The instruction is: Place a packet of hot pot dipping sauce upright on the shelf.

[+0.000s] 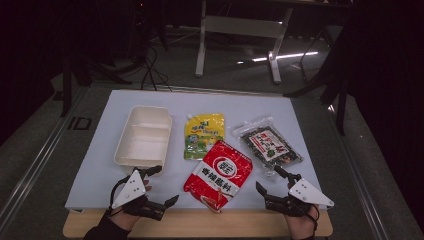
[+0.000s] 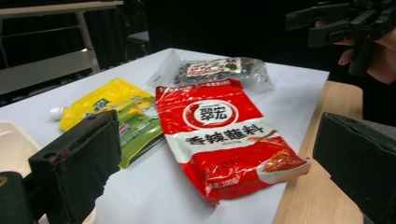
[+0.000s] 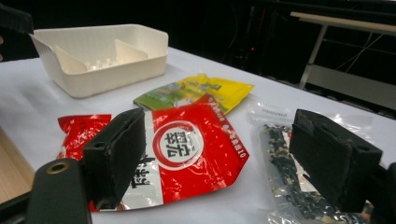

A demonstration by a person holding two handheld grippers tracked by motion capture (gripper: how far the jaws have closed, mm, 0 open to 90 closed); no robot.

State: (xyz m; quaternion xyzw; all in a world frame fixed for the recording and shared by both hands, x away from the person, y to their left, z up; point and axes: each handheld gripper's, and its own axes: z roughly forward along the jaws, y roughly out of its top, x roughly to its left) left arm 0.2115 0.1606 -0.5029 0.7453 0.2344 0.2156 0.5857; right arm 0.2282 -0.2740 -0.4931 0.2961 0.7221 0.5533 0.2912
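Hovering with both pairs of jaws spread wide and empty at the near edge, before any pick.

Flanking the glossy red seasoning packet (image 1: pixel 218 173), the left gripper (image 1: pixel 158 186) and right gripper (image 1: pixel 267 178) are sitting just off its two sides on the white table mat (image 1: pixel 95 165), touching nothing. Beyond it are lying a yellow spouted pouch (image 1: pixel 202 135), a clear bag of dark dried seaweed (image 1: pixel 267 143) and a cream divided plastic tray (image 1: pixel 144 135). Judging by this, the approach is beginning; the next move is calling for one gripper to be closing on a packet edge.
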